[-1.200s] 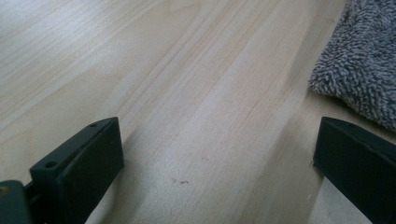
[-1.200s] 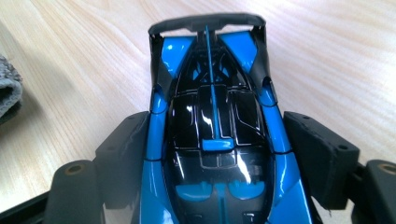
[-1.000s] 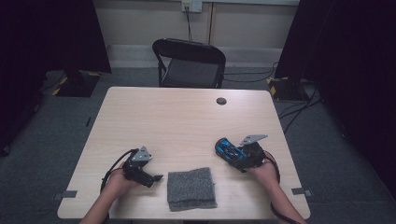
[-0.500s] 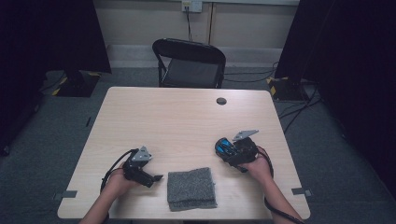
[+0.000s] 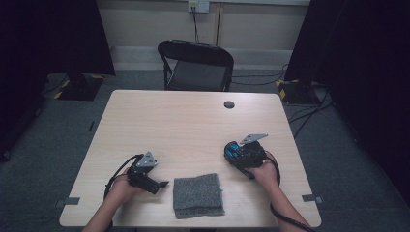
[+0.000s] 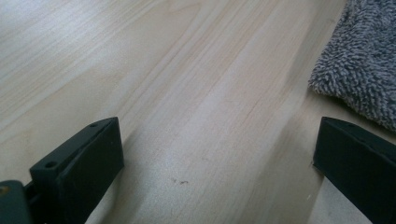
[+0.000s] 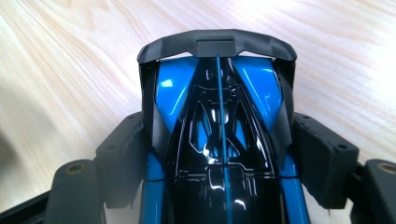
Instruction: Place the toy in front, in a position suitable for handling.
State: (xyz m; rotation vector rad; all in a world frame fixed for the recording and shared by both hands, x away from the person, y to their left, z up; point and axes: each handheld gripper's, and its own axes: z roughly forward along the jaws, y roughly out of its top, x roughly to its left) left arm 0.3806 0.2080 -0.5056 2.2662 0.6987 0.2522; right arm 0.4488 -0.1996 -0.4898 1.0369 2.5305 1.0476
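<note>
The right gripper [image 5: 237, 153] holds a blue toy car [image 7: 219, 140] between its fingers above the worktop [image 5: 193, 121]; the grey cloth [image 5: 198, 194] lies nearer the wide-open left gripper [image 5: 157, 183].

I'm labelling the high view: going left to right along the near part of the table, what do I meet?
Left hand-held gripper → folded grey cloth → blue and black toy car, clamped in the right hand-held gripper.
</note>
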